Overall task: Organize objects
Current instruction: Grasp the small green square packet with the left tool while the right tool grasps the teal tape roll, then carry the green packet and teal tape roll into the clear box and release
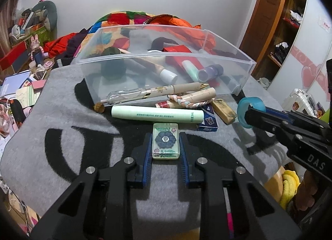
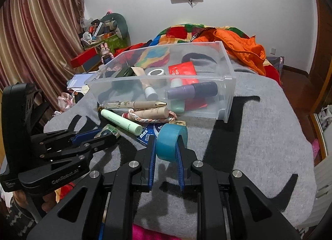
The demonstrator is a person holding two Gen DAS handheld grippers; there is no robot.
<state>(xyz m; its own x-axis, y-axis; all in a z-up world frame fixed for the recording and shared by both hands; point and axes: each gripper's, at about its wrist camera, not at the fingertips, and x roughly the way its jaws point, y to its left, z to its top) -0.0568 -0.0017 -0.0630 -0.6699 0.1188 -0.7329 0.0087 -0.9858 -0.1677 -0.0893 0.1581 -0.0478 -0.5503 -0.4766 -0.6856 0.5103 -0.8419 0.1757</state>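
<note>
Item one: mahjong tile [image 1: 165, 141], translucent block with a dark flower motif on its upper face. Lying flat on the grey blanket [image 1: 62, 115], just in front of the pale green tube [image 1: 157, 113] and near the clear plastic bin [image 1: 166, 61]. Clamped across its two long sides by the left gripper [image 1: 165, 139], blue pads pressed to both edges. Long axis running straight away from the left wrist camera, toward the bin. Judged small, hard, light and smooth-sided; liable to slip if pinched near a corner, so best held mid-length as now.

Item two: teal tape roll [image 2: 170, 144]. Standing on edge, pinched across its width by the right gripper [image 2: 167, 146], one pad on each flat face, apparently lifted slightly off the blanket. Hole axis running side to side between the pads. Judged light, fairly stiff, rim slick; flat faces the safer purchase, since a grip on the curved rim could roll out.

Loose remainder beside the bin: two cream pens [image 2: 137, 105], braided cord [image 2: 149, 118], blue box [image 2: 145, 136], small tan block [image 1: 225, 111]. Bin already holding bottles, tubes and a red packet [image 2: 182, 68].
</note>
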